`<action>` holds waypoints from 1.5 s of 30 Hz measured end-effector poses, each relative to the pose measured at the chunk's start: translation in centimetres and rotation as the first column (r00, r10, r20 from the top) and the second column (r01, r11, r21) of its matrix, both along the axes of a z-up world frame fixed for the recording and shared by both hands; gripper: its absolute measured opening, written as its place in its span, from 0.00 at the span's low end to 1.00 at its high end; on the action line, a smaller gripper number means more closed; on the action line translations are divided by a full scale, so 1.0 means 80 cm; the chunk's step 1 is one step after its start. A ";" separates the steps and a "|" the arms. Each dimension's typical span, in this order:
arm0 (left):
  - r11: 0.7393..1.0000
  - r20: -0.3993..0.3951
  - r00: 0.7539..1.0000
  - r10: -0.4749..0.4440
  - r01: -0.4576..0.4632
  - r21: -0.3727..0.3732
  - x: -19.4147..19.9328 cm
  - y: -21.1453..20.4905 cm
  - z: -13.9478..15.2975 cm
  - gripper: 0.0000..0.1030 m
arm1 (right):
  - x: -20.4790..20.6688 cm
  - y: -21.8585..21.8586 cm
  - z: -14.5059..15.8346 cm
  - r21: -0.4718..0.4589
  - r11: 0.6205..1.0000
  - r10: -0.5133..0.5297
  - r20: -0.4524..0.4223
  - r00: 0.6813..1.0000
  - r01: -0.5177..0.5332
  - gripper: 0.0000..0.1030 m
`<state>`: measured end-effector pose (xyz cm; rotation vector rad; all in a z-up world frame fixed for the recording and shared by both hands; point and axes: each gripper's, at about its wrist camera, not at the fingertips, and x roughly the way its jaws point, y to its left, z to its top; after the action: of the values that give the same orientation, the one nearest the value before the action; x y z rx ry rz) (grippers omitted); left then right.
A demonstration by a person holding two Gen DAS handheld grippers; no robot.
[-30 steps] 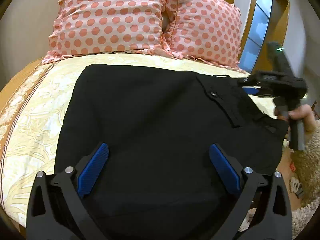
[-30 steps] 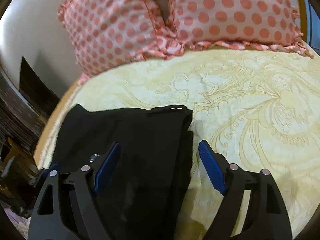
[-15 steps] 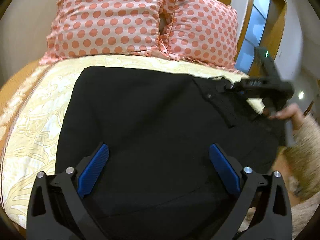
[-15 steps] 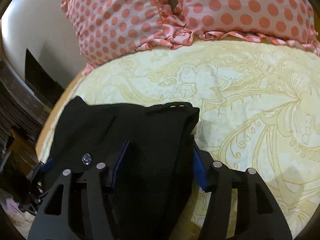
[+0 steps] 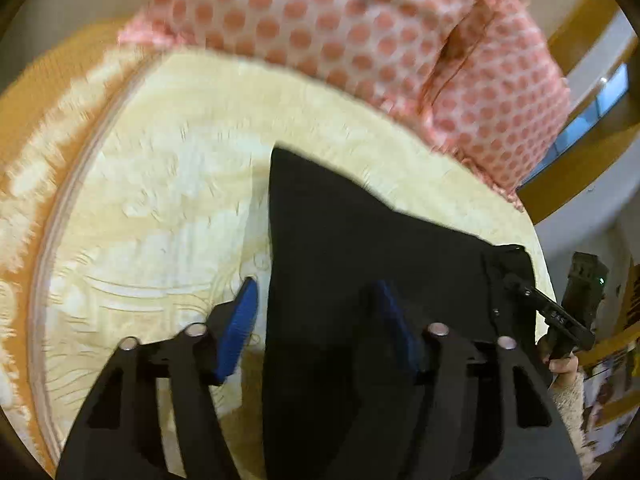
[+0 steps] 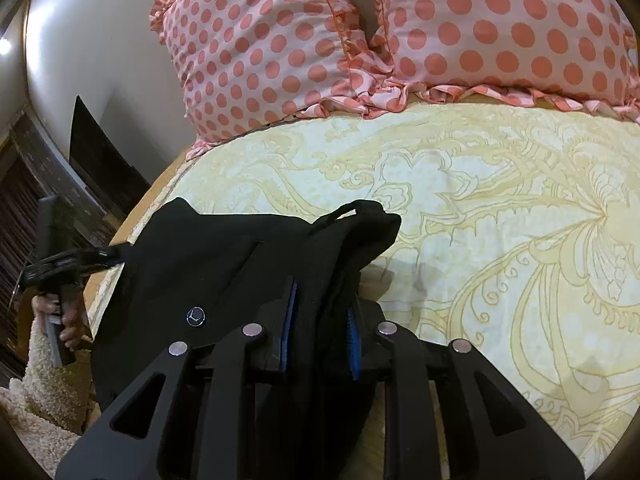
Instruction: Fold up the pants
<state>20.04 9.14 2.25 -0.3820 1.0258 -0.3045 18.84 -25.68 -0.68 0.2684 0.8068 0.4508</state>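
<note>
- Our right tool has its blue pads nearly together, clamped on a bunched ridge of the black pants at the waistband end.
- Our left tool stands with its fingers spread wide, straddling the near left edge of the pants; its right pad lies over the dark cloth, its left pad over the bedspread, and nothing is pinched between them.
- The left view is smeared with motion blur, so we cannot make out seams or folds in the cloth there, and the tool's own body cuts off the near part of the pants.
- In the right view the fabric below the pads is hidden behind the tool, so how deep the pinch goes we cannot tell.
- The pants lie on the bed just ahead of both tools; a belt loop stands up just beyond the right tool's tips, and a metal button sits to its left.
- Seen from the left tool, the cloth runs to a corner pointing away toward the polka-dot pillows; the long axis we cannot judge.
- The pillows lie well beyond the pants.
</note>
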 end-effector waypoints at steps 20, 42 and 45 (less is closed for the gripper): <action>0.987 0.139 0.987 -0.078 0.058 0.147 0.055 -0.050 0.073 0.06 | 0.038 -0.022 0.063 0.029 0.999 -0.036 0.094 0.995 0.033 0.15; 0.911 0.205 0.979 -0.013 -0.073 0.406 0.196 -0.119 0.019 0.35 | 0.185 -0.058 0.034 -0.287 0.907 -0.299 0.076 0.951 0.308 0.68; 0.892 0.318 0.948 -0.005 -0.140 0.430 0.148 -0.115 0.049 0.74 | 0.137 -0.064 0.059 -0.296 0.859 -0.369 0.205 0.907 0.417 0.68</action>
<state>31.87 -0.05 6.19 0.0529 0.7379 -0.0519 29.82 -30.82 4.05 0.0780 0.6533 -0.0593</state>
